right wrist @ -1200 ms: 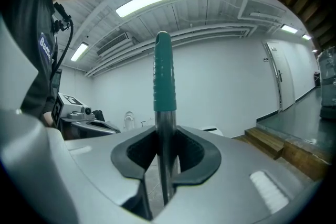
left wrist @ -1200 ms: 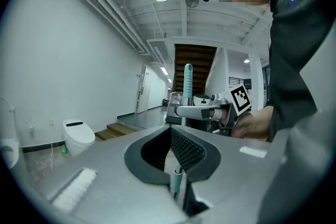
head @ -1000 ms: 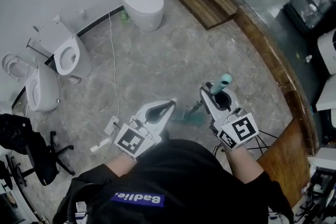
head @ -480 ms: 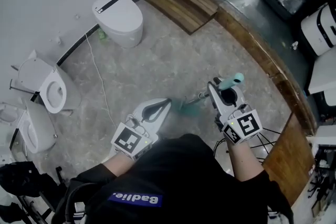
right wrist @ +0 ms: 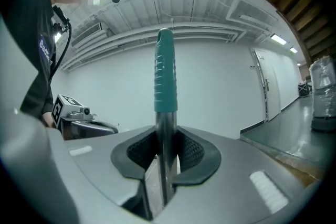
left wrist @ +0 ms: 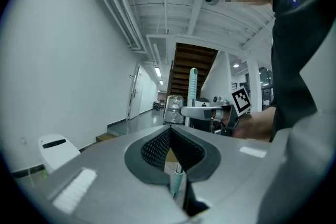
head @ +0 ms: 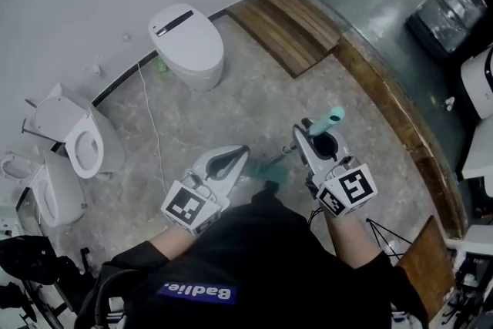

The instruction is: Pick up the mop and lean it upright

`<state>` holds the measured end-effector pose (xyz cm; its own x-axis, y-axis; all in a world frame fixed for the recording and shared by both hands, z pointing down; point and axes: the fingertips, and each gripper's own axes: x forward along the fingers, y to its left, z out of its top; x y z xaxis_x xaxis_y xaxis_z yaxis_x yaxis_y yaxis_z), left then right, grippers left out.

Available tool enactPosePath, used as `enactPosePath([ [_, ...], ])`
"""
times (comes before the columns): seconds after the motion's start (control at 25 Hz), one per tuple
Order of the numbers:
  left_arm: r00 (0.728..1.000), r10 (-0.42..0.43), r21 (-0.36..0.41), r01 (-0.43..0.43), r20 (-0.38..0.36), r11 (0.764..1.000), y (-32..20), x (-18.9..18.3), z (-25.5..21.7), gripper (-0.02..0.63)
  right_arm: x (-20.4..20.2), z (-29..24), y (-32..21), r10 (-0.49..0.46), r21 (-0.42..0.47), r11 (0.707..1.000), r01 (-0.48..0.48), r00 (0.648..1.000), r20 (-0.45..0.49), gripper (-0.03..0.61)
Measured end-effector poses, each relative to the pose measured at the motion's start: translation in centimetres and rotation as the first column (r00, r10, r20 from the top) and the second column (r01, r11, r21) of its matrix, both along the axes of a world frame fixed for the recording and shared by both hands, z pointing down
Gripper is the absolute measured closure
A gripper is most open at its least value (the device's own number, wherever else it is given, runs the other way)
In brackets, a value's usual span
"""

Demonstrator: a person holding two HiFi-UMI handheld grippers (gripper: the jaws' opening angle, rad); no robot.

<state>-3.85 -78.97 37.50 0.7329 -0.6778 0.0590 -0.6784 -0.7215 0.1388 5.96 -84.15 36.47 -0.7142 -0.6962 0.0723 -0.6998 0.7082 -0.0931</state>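
The mop stands nearly upright in my right gripper (head: 308, 132), which is shut on its steel pole just under the teal handle grip (head: 329, 119). In the right gripper view the pole (right wrist: 166, 134) runs between the pads and the teal grip (right wrist: 165, 75) rises above them. The teal mop head (head: 271, 172) shows low down between the two grippers. My left gripper (head: 243, 152) is beside the mop, shut with its tips together (left wrist: 169, 129) and holding nothing. Part of the pole (left wrist: 177, 181) shows through the gap beneath its pads.
Three white toilets (head: 189, 42) (head: 77, 139) (head: 54, 193) stand along the white wall at the left, with a white cable (head: 152, 127) on the stone floor. A wooden step (head: 293, 23) and a curved wooden edge (head: 400, 127) lie at the right. A black chair (head: 31, 273) is at the lower left.
Both grippers and the mop have travelled across the room together, so the toilets and the step sit differently in view. The right grip on the pole is unchanged; the left stays shut.
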Motion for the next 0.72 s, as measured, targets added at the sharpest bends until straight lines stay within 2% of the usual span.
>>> enactPosePath([
  [0.12,0.999,-0.033,0.017,0.033,0.015,0.999,-4.5,1.4,-0.6,0.594,-0.8,-0.2,-3.6,-0.090,-0.007,0.996,0.090,0.996,0.012,0.489],
  [0.32,0.997,-0.078,0.007,0.077,0.021,0.997,-11.0,4.4,-0.9,0.594,-1.4,0.6,-8.9,-0.231,-0.015,0.973,0.231,0.973,-0.001,0.489],
  [0.52,0.994,-0.109,-0.004,0.109,0.019,0.994,-15.8,4.5,-0.5,0.594,-1.2,0.6,-14.4,-0.258,-0.013,0.966,0.258,0.966,-0.001,0.489],
  [0.72,0.995,-0.101,-0.009,0.101,-0.010,0.995,-21.0,3.2,0.0,0.594,-1.5,0.0,-20.2,-0.229,-0.003,0.973,0.229,0.973,-0.019,0.489],
])
